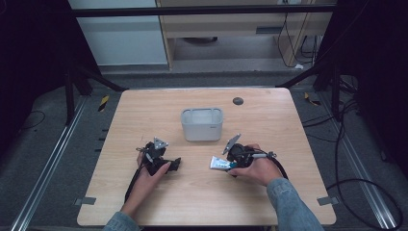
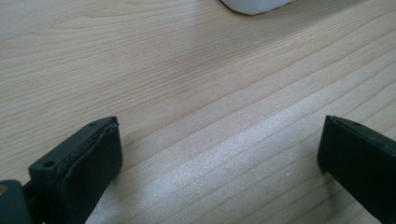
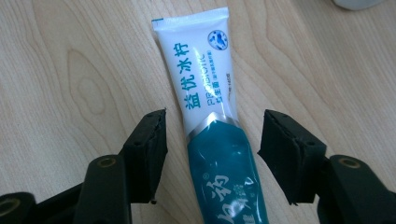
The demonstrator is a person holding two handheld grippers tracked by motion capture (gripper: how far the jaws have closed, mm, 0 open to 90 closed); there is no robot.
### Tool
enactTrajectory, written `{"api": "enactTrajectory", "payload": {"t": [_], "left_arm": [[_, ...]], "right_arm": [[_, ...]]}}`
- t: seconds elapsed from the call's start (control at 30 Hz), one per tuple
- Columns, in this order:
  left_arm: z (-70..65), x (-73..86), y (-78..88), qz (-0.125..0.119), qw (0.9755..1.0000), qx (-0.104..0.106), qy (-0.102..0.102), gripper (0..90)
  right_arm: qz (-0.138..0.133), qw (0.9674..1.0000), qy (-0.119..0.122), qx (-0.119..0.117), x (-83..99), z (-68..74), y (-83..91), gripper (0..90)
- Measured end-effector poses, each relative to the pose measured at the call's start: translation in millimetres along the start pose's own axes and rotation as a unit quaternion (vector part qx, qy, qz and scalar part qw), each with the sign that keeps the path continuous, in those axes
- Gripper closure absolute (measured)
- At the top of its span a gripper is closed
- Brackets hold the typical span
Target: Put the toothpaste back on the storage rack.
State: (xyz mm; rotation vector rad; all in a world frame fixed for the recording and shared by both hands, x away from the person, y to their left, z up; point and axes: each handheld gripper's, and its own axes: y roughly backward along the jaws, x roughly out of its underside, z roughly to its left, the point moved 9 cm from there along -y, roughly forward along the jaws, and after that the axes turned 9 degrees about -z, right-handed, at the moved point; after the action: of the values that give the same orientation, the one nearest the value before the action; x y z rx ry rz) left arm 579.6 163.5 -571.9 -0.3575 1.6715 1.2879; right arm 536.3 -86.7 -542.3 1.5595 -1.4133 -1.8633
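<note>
A white and teal toothpaste tube (image 3: 210, 102) lies flat on the wooden table (image 1: 269, 115), its teal end between the jaws of my right gripper (image 3: 212, 149). Gaps show between the pads and the tube on both sides, so the right gripper is open around it. From above, the tube (image 1: 219, 163) sticks out to the left of the right gripper (image 1: 231, 161). My left gripper (image 1: 174, 164) rests low over bare wood left of centre, jaws wide open (image 2: 219, 154) with nothing between them.
A grey plastic bin (image 1: 202, 124) stands at the middle of the table, beyond both grippers; its white corner (image 2: 254, 5) shows in the left gripper view. A small dark disc (image 1: 237, 100) lies near the far edge. Black cables trail off to the right.
</note>
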Motion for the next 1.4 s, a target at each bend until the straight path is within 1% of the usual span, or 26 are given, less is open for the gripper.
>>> {"api": "enactTrajectory", "payload": {"t": [0.1, 0.3, 0.33, 0.37, 0.4, 0.47, 0.53, 0.63, 0.67, 0.73, 0.77, 0.8, 0.83, 0.9, 1.0, 1.33, 1.4], "left_arm": [[0.0, 0.0, -0.1, 0.0, 1.0, 0.0, 0.0, 0.0], [0.0, 0.0, -0.1, 0.0, 1.0, 0.0, 0.0, 0.0], [0.0, 0.0, 0.0, 0.0, 1.0, 0.0, 0.0, 0.0], [0.0, 0.0, 0.0, 0.0, 1.0, 0.0, 0.0, 0.0], [0.0, 0.0, -0.1, 0.0, 1.0, 0.0, 0.0, 0.0], [0.0, 0.0, 0.0, 0.0, 1.0, 0.0, 0.0, 0.0], [0.0, 0.0, 0.0, 0.0, 1.0, 0.0, 0.0, 0.0], [0.0, 0.0, 0.0, 0.0, 1.0, 0.0, 0.0, 0.0], [0.0, 0.0, 0.0, 0.0, 1.0, 0.0, 0.0, 0.0], [0.0, 0.0, 0.0, 0.0, 1.0, 0.0, 0.0, 0.0], [0.0, 0.0, 0.0, 0.0, 1.0, 0.0, 0.0, 0.0], [0.0, 0.0, 0.0, 0.0, 1.0, 0.0, 0.0, 0.0], [0.0, 0.0, 0.0, 0.0, 1.0, 0.0, 0.0, 0.0], [0.0, 0.0, 0.0, 0.0, 1.0, 0.0, 0.0, 0.0], [0.0, 0.0, 0.0, 0.0, 1.0, 0.0, 0.0, 0.0], [0.0, 0.0, 0.0, 0.0, 1.0, 0.0, 0.0, 0.0], [-0.1, 0.0, 0.0, 0.0, 1.0, 0.0, 0.0, 0.0]], "right_arm": [[0.005, 1.0, 0.003, -0.003, 1.2, -1.5, -2.2, 43.4], [0.011, 0.9999, -0.001, -0.009, 2.0, -3.7, -5.5, 46.3], [0.015, 0.9998, 0.003, -0.014, 3.0, -4.2, -6.9, 46.9], [0.015, 0.9998, 0.003, -0.014, 3.0, -4.2, -6.9, 46.9], [0.019, 0.9997, -0.001, -0.017, 3.9, -4.1, -8.2, 48.2], [0.019, 0.9997, 0.003, -0.017, 4.1, -5.0, -8.9, 48.6], [0.022, 0.9995, -0.002, -0.021, 5.1, -5.6, -10.2, 49.4], [0.022, 0.9994, -0.002, -0.026, 4.9, -6.1, -10.4, 50.4], [0.024, 0.9993, 0.005, -0.026, 4.3, -6.9, -10.6, 51.7], [0.027, 0.9992, 0.006, -0.027, 3.6, -6.3, -10.4, 52.0], [0.032, 0.999, 0.013, -0.029, 2.1, -6.0, -10.7, 52.5], [0.034, 0.9989, 0.013, -0.029, 1.5, -5.8, -10.8, 52.6], [0.034, 0.9988, 0.018, -0.03, 1.0, -6.2, -11.4, 52.8], [0.038, 0.9986, 0.016, -0.033, 0.8, -5.4, -11.3, 53.0], [0.042, 0.9983, 0.021, -0.034, 0.8, -5.8, -13.0, 53.6], [0.043, 0.9981, 0.019, -0.04, 1.4, -7.2, -15.2, 54.2], [0.043, 0.998, 0.022, -0.041, 1.2, -7.4, -15.3, 54.6]]}}
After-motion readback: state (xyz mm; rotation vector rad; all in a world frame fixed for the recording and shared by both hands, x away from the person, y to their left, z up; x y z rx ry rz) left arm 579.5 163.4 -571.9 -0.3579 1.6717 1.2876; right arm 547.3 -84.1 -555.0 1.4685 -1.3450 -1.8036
